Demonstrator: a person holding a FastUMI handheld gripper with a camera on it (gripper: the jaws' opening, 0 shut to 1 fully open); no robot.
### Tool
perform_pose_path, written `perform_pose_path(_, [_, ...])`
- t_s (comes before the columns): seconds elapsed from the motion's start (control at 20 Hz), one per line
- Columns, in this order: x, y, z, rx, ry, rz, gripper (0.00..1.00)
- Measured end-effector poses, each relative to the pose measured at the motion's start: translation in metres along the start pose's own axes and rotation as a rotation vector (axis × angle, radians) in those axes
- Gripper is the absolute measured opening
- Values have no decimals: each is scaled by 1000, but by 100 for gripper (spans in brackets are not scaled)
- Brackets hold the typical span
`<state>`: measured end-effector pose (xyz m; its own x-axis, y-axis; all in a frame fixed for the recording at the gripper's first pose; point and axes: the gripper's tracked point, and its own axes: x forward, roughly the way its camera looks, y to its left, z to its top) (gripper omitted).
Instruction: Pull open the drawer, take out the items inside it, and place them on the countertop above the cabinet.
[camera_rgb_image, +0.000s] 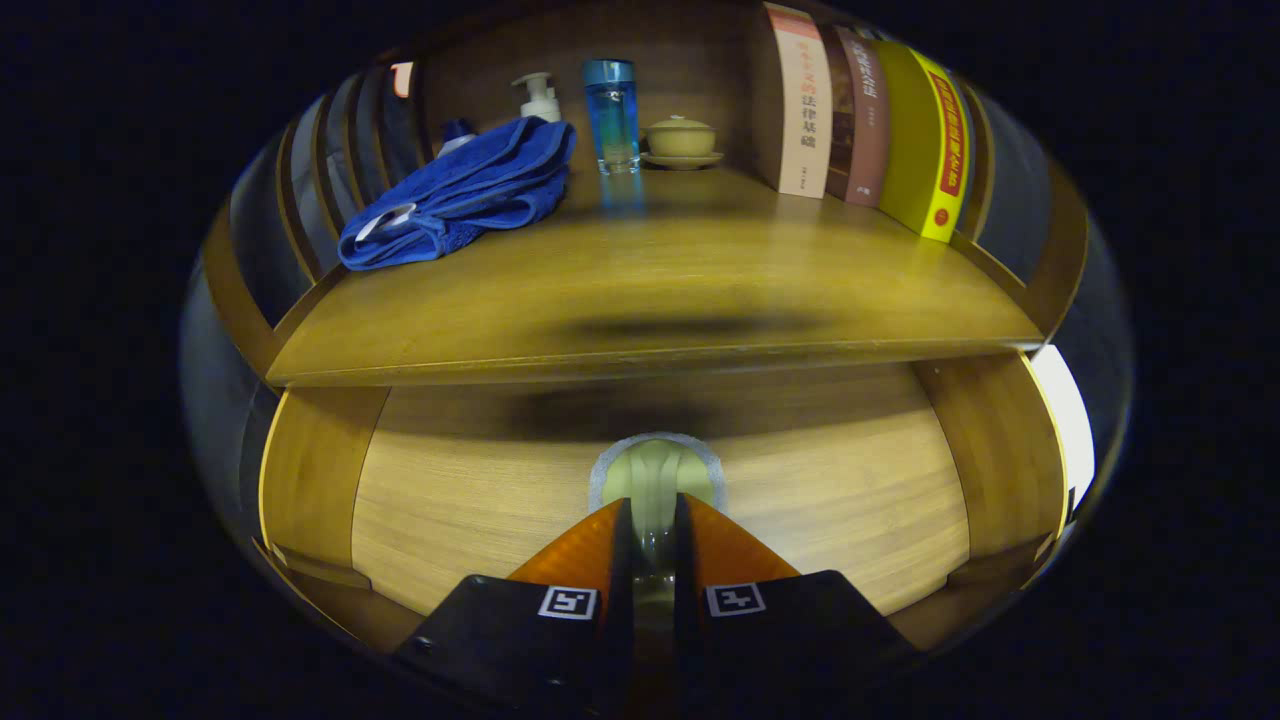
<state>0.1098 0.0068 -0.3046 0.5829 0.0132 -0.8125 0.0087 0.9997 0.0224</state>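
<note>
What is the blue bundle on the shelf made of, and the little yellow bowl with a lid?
The rumpled blue towel looks like soft terry cloth: it folds loosely and has a fuzzy, matte surface. The small yellow lidded bowl on its saucer looks like glazed ceramic, smooth with a slight shine, though plastic is possible. The tool has its fingers closed on the pale drawer knob.

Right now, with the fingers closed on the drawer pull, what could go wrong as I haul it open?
The gripper holds only the slim, rounded handle of the drawer; it may slip off under a skewed pull. The countertop above juts out over the drawer front, so lifting early could knock its edge. The towel already takes up space there.
</note>
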Motion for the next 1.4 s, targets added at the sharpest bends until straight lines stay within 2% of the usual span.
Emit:
perform_pose_path(0.2, [-25, 0, 15, 20, -85, 26, 26])
perform_pose_path(0.6, [-104, 10, 62, -35, -262, 80, 26])
perform_pose_path(0.8, [-122, 24, 110, -62, -352, 94, 26])
perform_pose_path(1.05, [-97, 44, 179, -68, -434, 83, 26])
perform_pose_path(1.4, [-32, 29, 196, -34, -381, 2, 26])
